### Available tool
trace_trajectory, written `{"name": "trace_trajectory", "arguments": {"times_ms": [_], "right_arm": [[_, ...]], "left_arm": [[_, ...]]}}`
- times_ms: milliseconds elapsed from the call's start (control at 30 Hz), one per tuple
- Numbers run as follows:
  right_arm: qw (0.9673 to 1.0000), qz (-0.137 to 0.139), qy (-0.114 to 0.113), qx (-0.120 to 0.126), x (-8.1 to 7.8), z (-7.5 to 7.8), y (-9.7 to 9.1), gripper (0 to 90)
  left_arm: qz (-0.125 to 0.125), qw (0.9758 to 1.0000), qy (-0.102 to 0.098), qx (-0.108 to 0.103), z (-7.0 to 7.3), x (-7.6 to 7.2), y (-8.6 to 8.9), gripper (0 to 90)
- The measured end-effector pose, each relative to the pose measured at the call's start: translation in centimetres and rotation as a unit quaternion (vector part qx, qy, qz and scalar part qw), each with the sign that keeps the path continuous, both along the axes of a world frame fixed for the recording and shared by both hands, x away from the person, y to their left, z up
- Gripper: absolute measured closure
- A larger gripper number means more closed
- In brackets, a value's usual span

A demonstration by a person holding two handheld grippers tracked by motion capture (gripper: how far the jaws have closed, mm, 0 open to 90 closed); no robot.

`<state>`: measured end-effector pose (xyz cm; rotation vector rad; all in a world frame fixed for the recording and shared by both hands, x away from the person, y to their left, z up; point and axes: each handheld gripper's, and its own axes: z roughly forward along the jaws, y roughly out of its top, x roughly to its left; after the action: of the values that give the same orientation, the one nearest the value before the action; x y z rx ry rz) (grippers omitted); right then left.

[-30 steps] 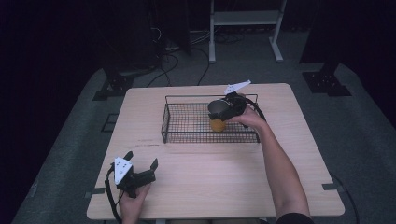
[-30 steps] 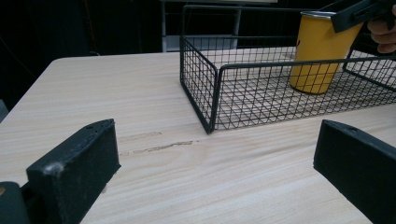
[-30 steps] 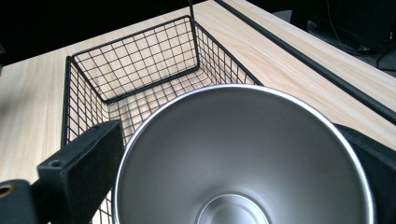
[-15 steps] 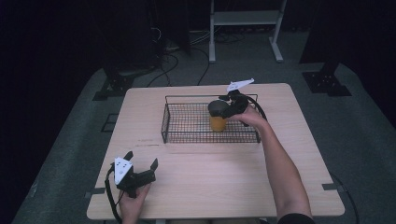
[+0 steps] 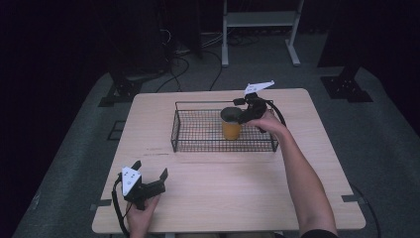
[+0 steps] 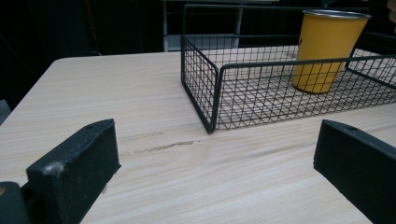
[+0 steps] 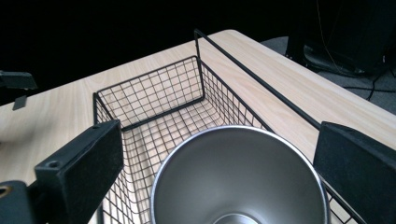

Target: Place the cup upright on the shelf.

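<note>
In the wire basket at twelve o'clock, my right gripper, jaws released, straddles the upright yellow cup; I'd withdraw straight up.

A pale wood-grain table, matt and smooth but for 1 scuffed streak just ahead of the left gripper, carries a basket of thin black wire with a dull coated finish. Below the right gripper, the cup shows a brushed, softly shining metal interior; its outer wall is matt yellow. All 4 jaws look like matt black plastic, slightly dusty.
</note>
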<state>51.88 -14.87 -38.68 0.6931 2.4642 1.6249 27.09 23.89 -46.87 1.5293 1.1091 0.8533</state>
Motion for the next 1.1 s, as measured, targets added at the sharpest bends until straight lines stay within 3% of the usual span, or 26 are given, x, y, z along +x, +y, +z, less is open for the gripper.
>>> {"name": "trace_trajectory", "arguments": {"times_ms": [467,800,1100], "right_arm": [[0.9998,0.001,-0.008,0.020,-1.4,1.4,-1.8,1.4],[0.9998,0.002,-0.003,0.017,-2.7,1.4,-2.8,1.4],[0.9996,0.006,-0.015,0.024,-4.0,2.4,-3.7,1.4]], "left_arm": [[-0.001,1.0000,-0.003,-0.001,0.0,-0.1,0.0,0.0],[-0.002,1.0000,-0.002,0.003,0.0,-0.1,0.0,0.0],[-0.002,1.0000,-0.002,0.004,0.0,-0.2,-0.1,0.0]]}}
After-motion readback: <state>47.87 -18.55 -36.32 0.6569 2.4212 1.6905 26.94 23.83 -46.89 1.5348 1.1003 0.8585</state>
